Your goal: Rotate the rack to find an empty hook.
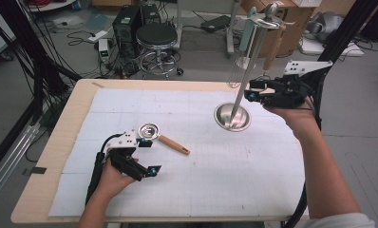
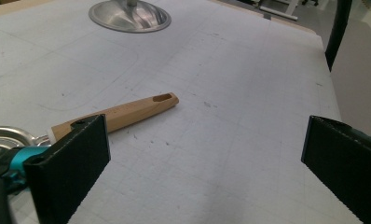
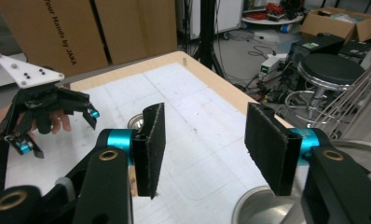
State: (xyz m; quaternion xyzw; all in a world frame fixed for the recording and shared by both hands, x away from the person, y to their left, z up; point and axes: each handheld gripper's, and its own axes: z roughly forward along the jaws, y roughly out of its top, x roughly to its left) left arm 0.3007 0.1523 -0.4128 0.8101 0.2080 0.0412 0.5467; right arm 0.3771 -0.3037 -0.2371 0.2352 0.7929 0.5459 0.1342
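On the white gridded mat of the worktop (image 1: 49, 161) lies a small metal strainer with a wooden handle (image 1: 161, 138), bowl toward the left tongs (image 1: 146, 156), handle pointing out to the open middle of the mat. The left tongs rest low over the mat beside it, released and spread wide with nothing between the pads; in the left gripper view the handle (image 2: 127, 112) lies just beyond one pad, untouched, so a short reach would seem enough to take it. Well apart, toward the far right, stands a utensil stand (image 1: 246, 71) on a round steel base (image 1: 232, 117), its post leaning in the high view, with a whisk (image 1: 235, 71), a pale green-handled tool and a wooden-handled tool hanging from the top ring. The right tongs (image 1: 254, 90) hover beside the post just under those hanging tools, partly parted and empty; the right gripper view shows only air and mat between the pads (image 3: 153, 144), which suggests a utensil has just been hung or is about to be fetched. The mat between strainer and stand is bare, giving free passage; the stand sits close to the far right edge, where a careless sweep could tip it.
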